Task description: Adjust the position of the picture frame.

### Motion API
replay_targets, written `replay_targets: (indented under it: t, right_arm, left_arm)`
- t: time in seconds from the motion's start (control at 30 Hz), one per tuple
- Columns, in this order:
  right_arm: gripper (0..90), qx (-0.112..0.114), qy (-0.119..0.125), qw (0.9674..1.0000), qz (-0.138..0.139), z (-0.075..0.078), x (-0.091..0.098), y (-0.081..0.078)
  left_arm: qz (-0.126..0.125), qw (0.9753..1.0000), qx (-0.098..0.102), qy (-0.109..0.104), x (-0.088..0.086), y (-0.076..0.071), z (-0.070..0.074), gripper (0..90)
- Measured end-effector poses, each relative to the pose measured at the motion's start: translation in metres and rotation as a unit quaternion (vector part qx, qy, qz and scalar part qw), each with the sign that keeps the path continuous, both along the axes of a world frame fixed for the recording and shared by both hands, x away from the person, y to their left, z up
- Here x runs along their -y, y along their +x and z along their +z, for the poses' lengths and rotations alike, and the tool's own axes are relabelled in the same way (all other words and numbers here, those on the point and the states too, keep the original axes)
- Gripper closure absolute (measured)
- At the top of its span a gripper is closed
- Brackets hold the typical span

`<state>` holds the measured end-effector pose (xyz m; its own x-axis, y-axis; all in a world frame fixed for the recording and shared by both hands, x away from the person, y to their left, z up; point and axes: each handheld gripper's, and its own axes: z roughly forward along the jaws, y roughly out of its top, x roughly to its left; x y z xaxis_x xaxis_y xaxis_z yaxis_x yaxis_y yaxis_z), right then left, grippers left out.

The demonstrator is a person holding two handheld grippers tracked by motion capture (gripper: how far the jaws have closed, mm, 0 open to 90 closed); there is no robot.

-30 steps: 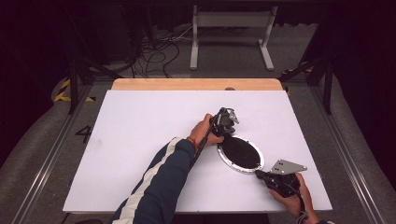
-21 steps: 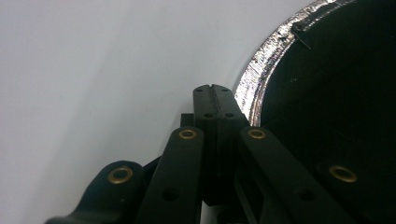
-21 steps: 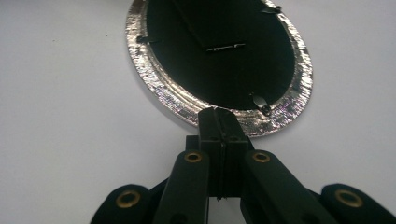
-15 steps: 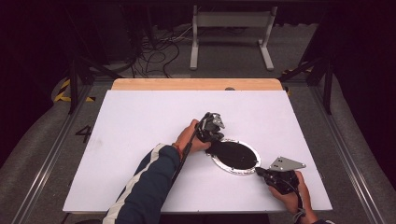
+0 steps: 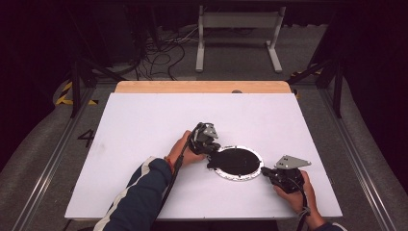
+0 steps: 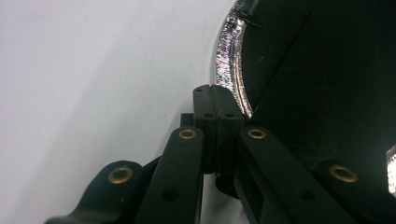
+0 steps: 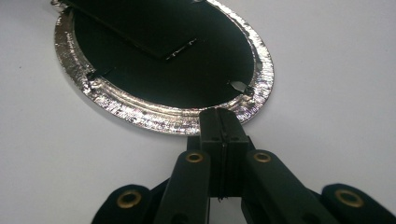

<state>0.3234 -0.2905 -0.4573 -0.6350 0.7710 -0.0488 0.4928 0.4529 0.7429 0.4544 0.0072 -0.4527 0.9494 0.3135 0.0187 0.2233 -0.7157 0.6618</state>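
Both grippers closed at the rim of the oval plate

The oval plate (image 5: 236, 162), black inside a glittering silver rim, lay flat on the white counter (image 5: 144, 125), right of centre and toward the person's side. Over the last second it had slid with the left gripper (image 5: 211, 155) leftward and nearer the person, away from its earlier spot closer to the middle. The left gripper sat at the plate's left rim with its jaws fully shut, tips at the silver edge; whether they pinched it could not be told. The right gripper (image 7: 223, 126) had hardly shifted, and its closed jaws met the rim at the near right. The plate was probably being dragged and steadied, with repositioning apparently under way.
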Motion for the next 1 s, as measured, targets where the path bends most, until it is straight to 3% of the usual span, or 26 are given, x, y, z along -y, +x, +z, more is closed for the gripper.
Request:
replay_targets:
  t: [0.33, 0.5, 0.77, 1.0]
  right_arm:
    - [90.0, 0.005, -0.012, 0.9999, -0.004, 0.001, -0.009, 0.010]
    - [90.0, 0.002, -0.011, 0.9999, -0.005, 0.001, -0.010, 0.007]
    - [90.0, -0.005, -0.003, 0.9999, 0.009, 0.000, -0.015, -0.007]
    - [90.0, -0.009, 0.000, 1.0000, 0.002, 0.000, -0.019, -0.006]
  left_arm:
    - [0.001, 1.0000, -0.002, -0.007, -0.019, -0.013, -0.002, 90.0]
    - [0.003, 0.9998, -0.008, -0.018, -0.025, -0.018, -0.004, 90.0]
    - [-0.006, 0.9999, -0.006, -0.014, -0.032, -0.028, -0.003, 90.0]
    - [-0.012, 0.9999, -0.004, -0.008, -0.037, -0.038, -0.003, 90.0]
